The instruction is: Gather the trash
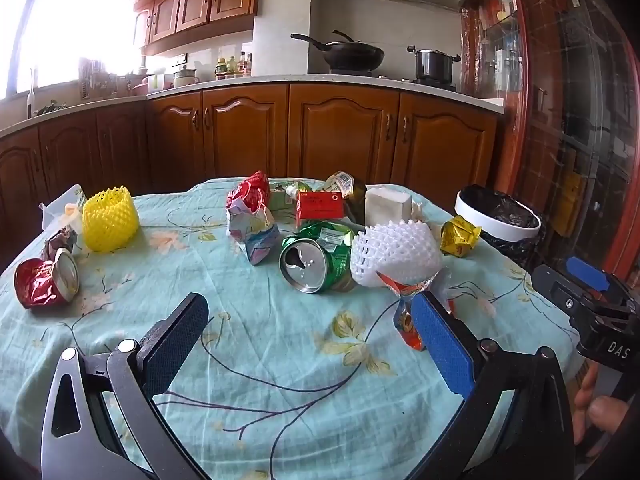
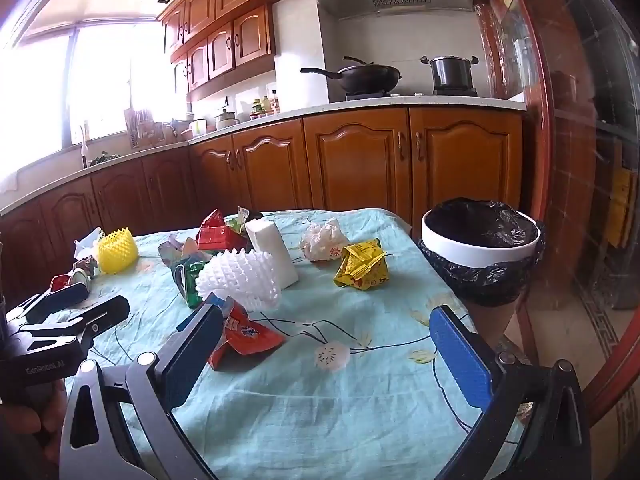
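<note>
Both hand-held grippers, left (image 1: 308, 332) and right (image 2: 326, 344), spread wide, empty, above littered table (image 1: 260, 360); bin (image 2: 482, 240) beside.

Wok (image 1: 352, 55), pot (image 1: 434, 65), perhaps condiment bottles (image 1: 234, 66).

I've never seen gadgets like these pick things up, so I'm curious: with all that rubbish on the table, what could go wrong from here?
Both the left gripper and right gripper are open and empty.

1. The green can lies on its side against the white foam net; a nudge might roll it.
2. The bin stands past the table's edge, so a light wrapper like the yellow one could drop short.
</note>
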Demonstrator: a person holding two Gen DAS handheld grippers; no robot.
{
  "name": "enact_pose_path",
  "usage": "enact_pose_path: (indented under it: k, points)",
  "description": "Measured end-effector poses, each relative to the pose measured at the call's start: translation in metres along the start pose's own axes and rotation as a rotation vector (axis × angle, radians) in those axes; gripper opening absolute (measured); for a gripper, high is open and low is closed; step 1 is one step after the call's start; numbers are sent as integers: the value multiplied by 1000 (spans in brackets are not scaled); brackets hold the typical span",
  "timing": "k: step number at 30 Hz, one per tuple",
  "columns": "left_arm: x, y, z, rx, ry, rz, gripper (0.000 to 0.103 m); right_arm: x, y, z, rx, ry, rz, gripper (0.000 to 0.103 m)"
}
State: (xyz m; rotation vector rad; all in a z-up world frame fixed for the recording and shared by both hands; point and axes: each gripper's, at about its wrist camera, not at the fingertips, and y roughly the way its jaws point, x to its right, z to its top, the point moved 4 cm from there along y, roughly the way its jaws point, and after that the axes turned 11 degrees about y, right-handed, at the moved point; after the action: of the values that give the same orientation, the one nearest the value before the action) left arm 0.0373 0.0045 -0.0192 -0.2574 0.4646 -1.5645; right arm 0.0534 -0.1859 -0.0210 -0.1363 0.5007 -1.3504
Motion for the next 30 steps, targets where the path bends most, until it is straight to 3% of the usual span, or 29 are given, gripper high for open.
enact_pose_path:
  k: [30]
  points:
    - [-3, -1, -2, 1, -12, -5, 103, -4, -2, 2, 3, 9, 19, 103]
